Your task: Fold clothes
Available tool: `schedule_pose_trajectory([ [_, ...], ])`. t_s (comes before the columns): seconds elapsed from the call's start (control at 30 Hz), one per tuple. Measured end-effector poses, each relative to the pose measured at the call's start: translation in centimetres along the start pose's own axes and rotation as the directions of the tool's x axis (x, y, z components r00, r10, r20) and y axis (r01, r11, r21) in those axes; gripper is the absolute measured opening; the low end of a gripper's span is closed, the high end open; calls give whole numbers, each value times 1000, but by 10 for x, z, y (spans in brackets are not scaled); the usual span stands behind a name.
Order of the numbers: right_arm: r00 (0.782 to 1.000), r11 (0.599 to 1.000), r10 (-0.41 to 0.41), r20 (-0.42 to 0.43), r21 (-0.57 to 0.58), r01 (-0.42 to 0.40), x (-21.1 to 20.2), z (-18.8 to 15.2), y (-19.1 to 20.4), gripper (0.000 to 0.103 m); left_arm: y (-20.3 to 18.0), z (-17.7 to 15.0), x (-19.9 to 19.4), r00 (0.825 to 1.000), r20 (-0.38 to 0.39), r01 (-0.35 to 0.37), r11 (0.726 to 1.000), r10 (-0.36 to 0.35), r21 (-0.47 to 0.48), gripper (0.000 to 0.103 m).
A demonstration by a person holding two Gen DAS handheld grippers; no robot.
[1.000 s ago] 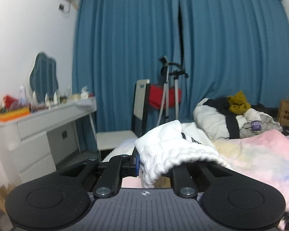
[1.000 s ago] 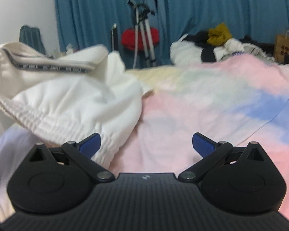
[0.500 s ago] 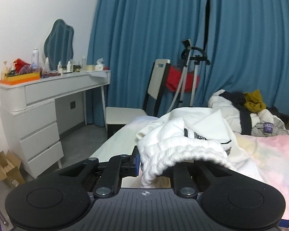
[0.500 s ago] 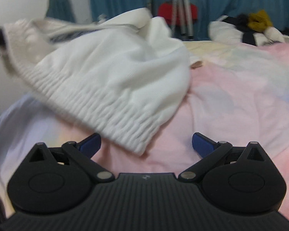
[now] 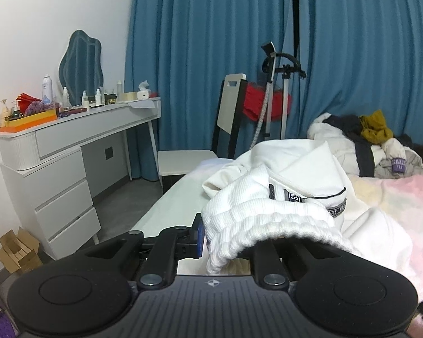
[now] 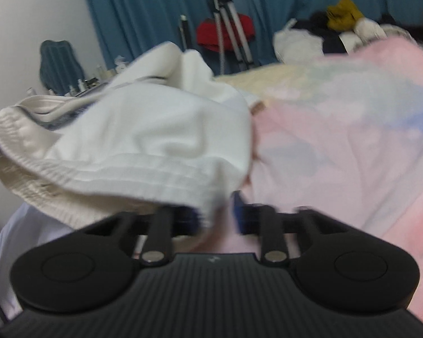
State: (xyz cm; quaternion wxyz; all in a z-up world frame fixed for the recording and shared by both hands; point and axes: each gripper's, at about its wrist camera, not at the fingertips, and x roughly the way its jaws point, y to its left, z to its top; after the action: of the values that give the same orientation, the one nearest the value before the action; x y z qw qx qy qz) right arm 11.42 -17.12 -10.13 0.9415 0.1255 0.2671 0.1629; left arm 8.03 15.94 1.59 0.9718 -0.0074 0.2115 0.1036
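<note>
Left fingers clamped on white garment ribbed hem; right fingers closing on its hem edge; bedspread rightward bare.

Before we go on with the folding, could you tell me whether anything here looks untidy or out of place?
Yes: the white garment is bunched and crumpled rather than flat, its ribbed hem clamped in the left gripper. The right gripper is closing on another edge. A loose pile of clothes sits heaped at the far end of the bed.
</note>
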Motion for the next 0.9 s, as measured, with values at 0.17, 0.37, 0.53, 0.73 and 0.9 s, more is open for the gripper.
schedule_pose_trajectory([
  [0.17,999,999,17,28,31,-18,-26,5,4,12,6,5,-5,1000,6,23,999,-23,-41,13],
  [0.37,984,984,181,-4,-3,-181,-66,1,43,11,36,35,-20,998,50,55,992,-50,-112,11],
  [0.53,918,916,394,-50,-56,-396,-79,-6,109,12,93,86,-20,997,75,0,994,9,-112,11],
  [0.73,862,872,481,-162,-16,-490,-32,-20,149,20,141,73,51,985,-107,-148,985,138,-88,11],
  [0.9,839,875,475,-267,43,-482,-1,-29,138,24,160,26,119,945,-296,-192,968,138,-159,12],
])
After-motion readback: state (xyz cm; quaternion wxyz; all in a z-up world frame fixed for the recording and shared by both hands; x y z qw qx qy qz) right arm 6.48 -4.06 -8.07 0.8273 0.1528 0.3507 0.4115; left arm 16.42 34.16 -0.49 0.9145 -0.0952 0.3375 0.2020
